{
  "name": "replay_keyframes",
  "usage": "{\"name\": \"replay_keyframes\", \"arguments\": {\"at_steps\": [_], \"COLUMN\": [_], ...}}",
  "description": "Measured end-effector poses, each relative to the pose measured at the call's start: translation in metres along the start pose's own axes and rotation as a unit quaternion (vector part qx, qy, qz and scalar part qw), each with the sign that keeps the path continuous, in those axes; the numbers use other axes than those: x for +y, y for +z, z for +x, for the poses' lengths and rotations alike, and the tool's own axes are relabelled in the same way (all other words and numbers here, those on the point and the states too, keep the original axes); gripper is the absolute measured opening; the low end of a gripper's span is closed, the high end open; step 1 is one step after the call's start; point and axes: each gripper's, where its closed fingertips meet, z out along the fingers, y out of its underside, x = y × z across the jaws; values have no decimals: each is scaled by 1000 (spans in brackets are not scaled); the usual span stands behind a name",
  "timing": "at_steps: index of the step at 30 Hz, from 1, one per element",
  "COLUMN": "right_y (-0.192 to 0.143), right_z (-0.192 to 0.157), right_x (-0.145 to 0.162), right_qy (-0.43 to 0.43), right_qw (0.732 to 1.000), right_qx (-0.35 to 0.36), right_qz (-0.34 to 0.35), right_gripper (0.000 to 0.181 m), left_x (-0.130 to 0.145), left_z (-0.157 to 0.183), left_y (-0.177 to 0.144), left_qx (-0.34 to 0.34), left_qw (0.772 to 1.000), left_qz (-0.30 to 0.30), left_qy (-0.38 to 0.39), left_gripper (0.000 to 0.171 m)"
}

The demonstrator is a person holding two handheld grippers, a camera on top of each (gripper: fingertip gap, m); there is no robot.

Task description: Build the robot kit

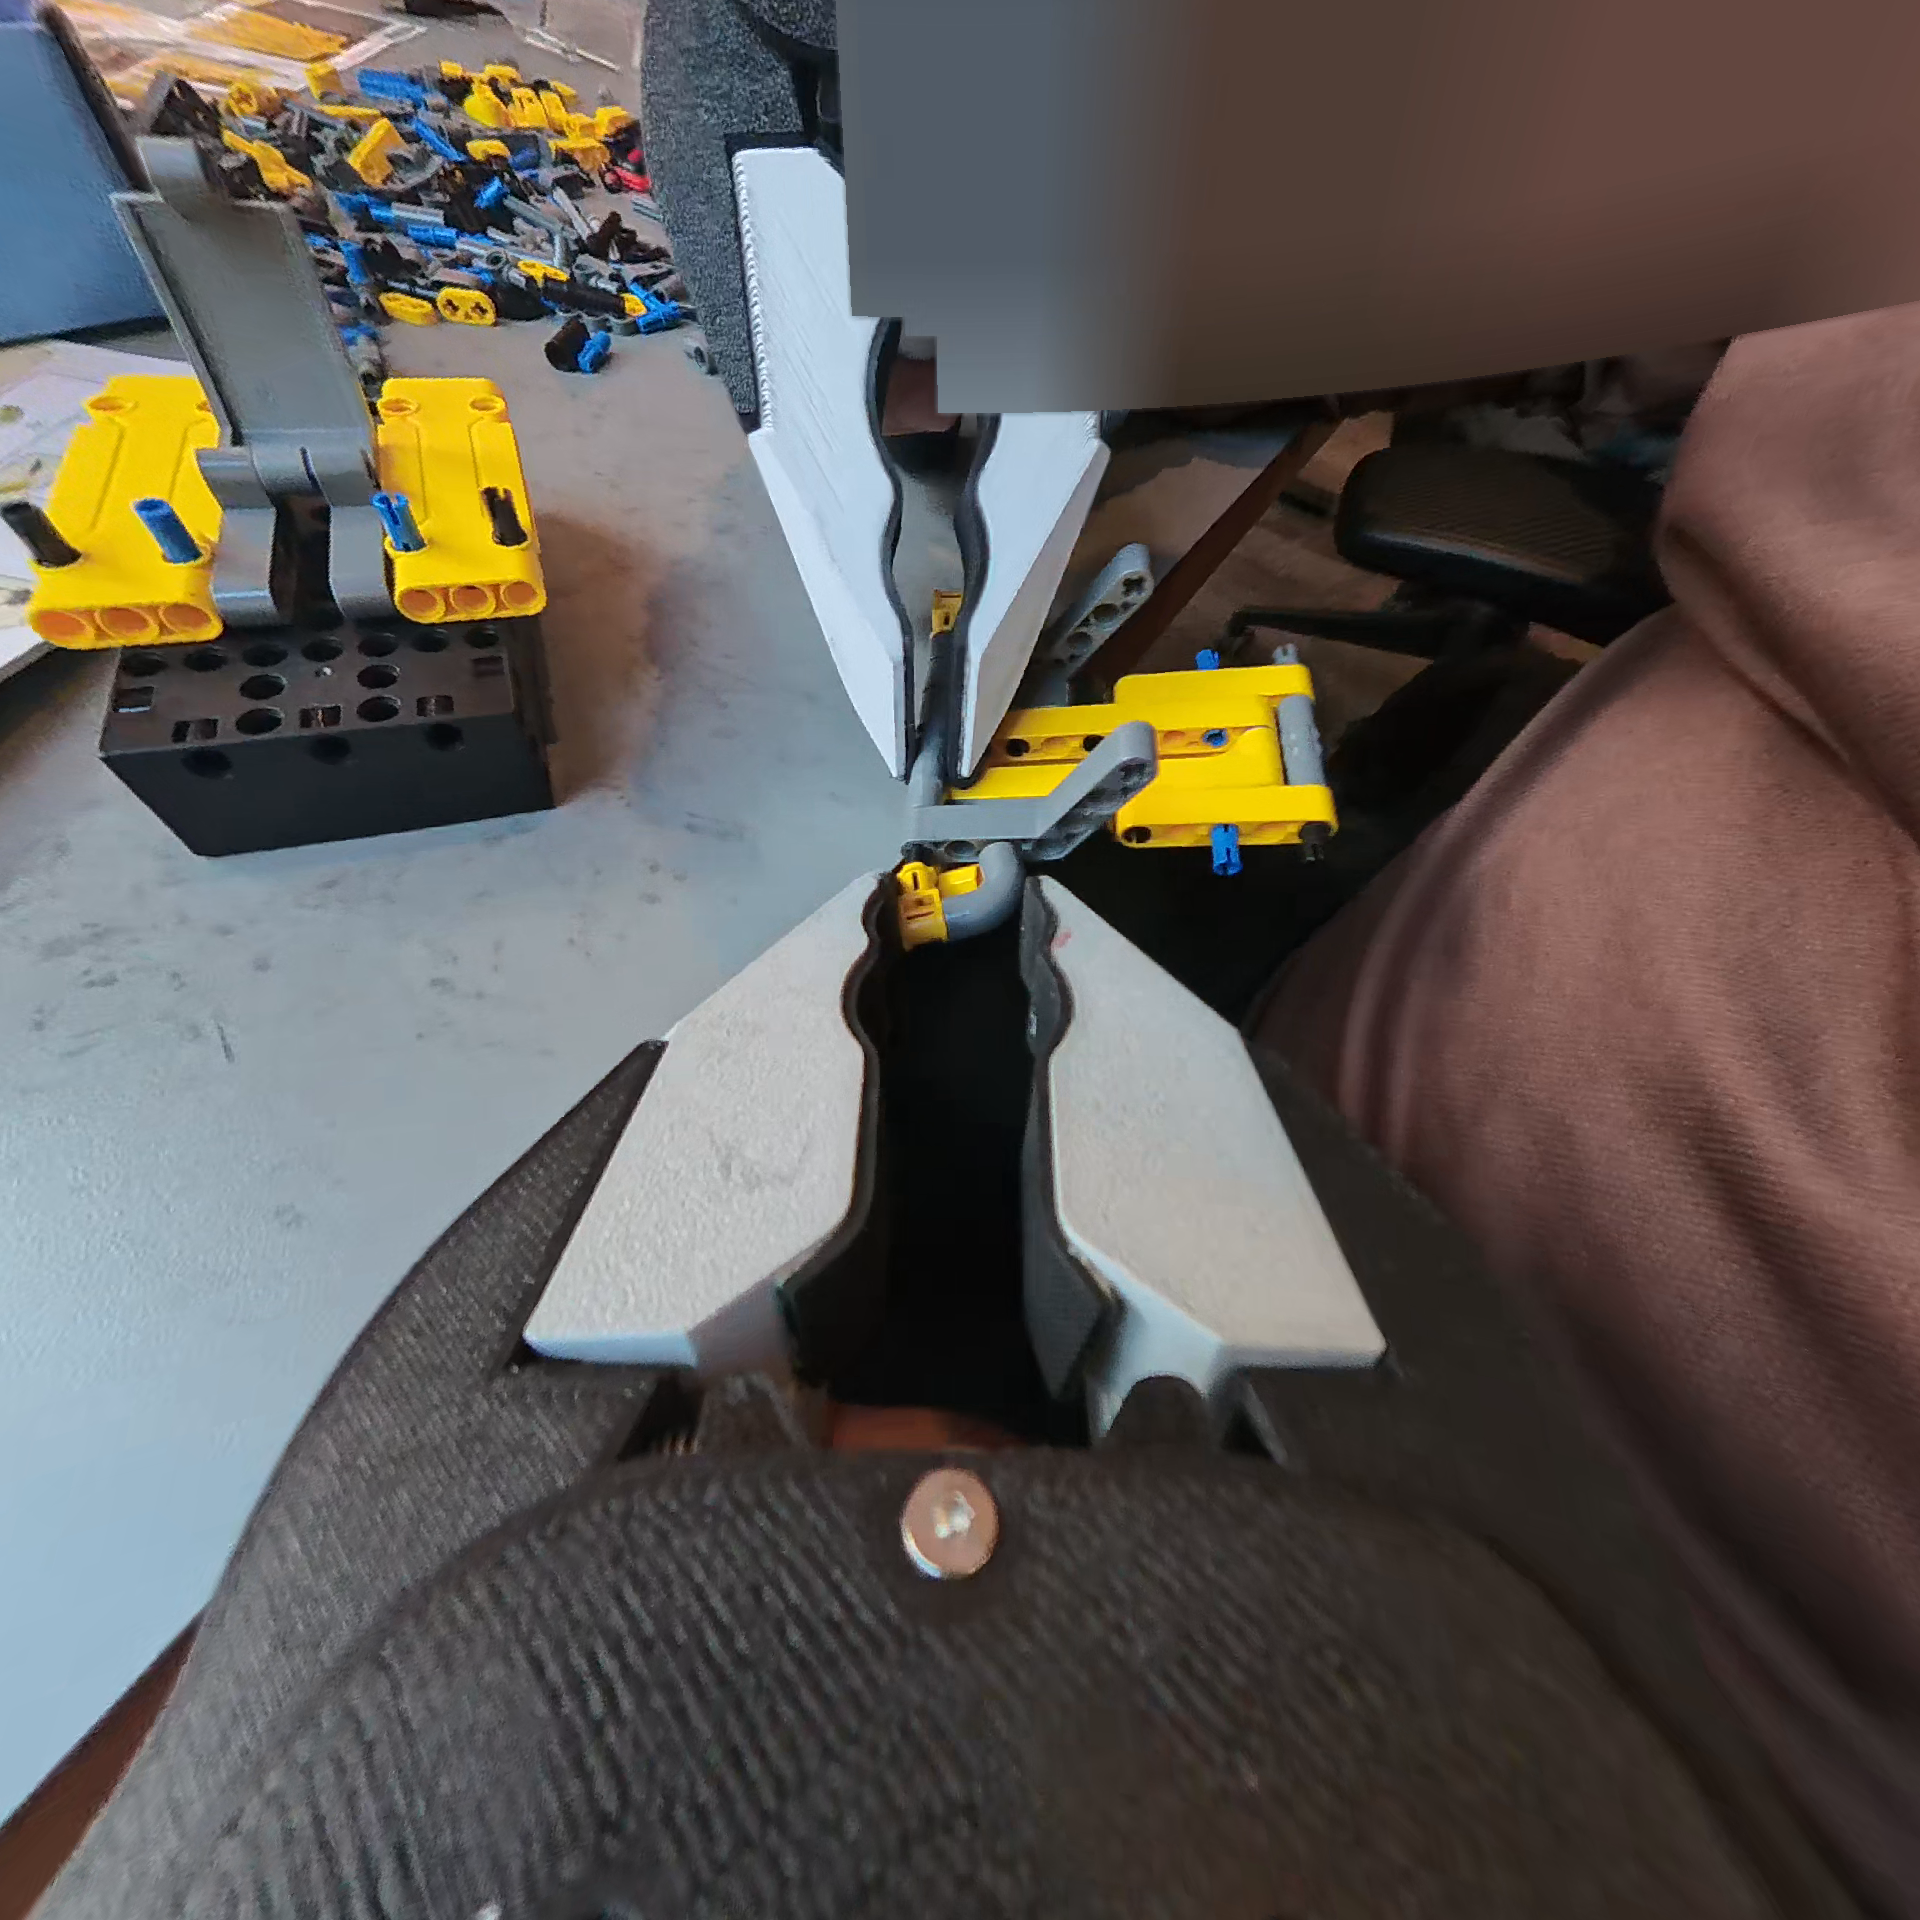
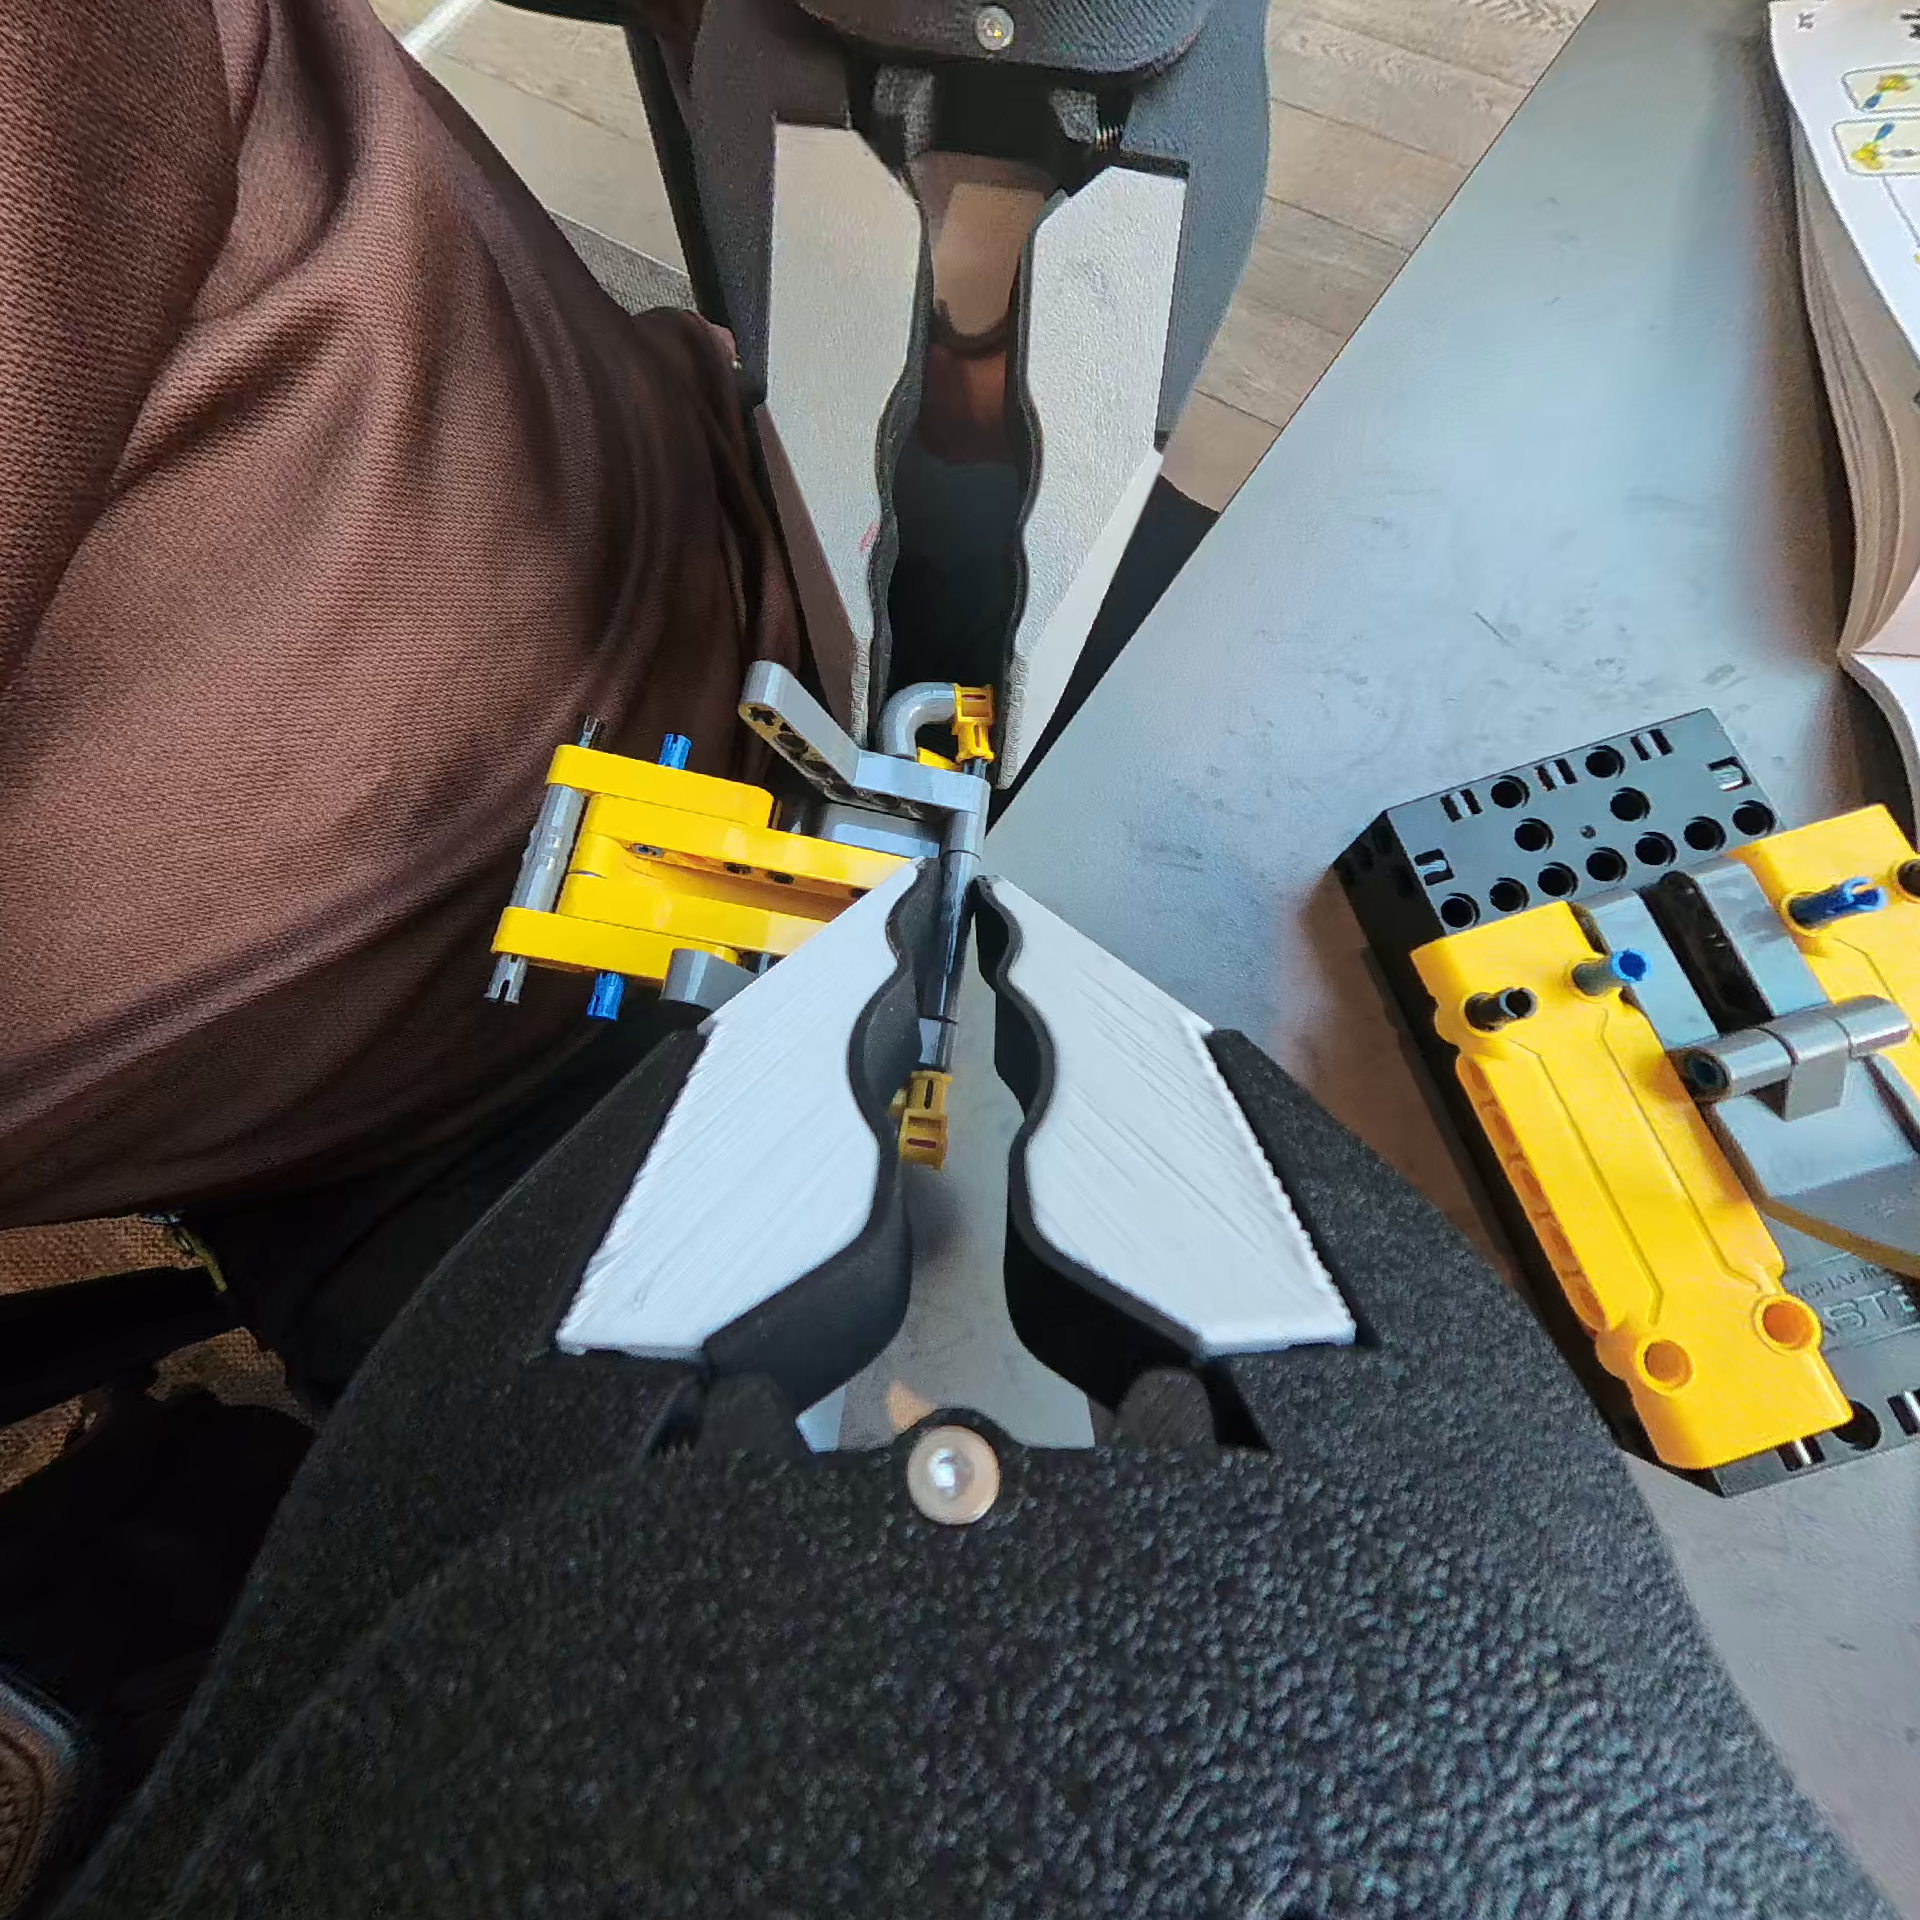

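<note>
Black textured housing fills the foreground of both wrist views, and from it each pair of grey fingers reaches toward the other. Held between them, off the bench edge and in front of a brown-clad torso, is a small yellow-and-grey brick assembly. The right gripper is pinching a thin dark axle that runs out of the assembly and carries a yellow connector at its near end. The left gripper is closed on a bent grey tube with a yellow connector at the assembly's other end. With both grips this close together, the hold looks best kept straight along the axle, since any twist would probably lever the thin parts apart. On the grey bench to one side sits a black perforated block bearing yellow panels and a grey ramp, well apart from the grippers, with a heap of loose bricks beyond it and an open booklet near the far edge. Open room lies over the bare bench; on the torso side there is little.
</note>
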Motion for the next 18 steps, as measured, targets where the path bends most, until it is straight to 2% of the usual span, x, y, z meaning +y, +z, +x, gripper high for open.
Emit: {"name": "replay_keyframes", "arguments": {"at_steps": [3,9,12,18], "right_y": [0,-2,-2,-7], "right_z": [-1,-3,-2,2], "right_x": [0,1,1,4], "right_qy": [0,-34,-46,-54], "right_qw": [1000,999,999,998], "right_qx": [-6,-8,0,17], "right_qz": [5,8,10,9], "right_gripper": [6,6,6,6], "left_x": [0,-1,-2,-5], "left_z": [2,4,3,0], "left_y": [-1,1,1,5], "left_qx": [42,83,108,72], "left_qw": [998,995,991,996], "left_qz": [8,13,24,1], "left_qy": [-49,-48,-76,-60], "left_gripper": [21,21,21,21]}}
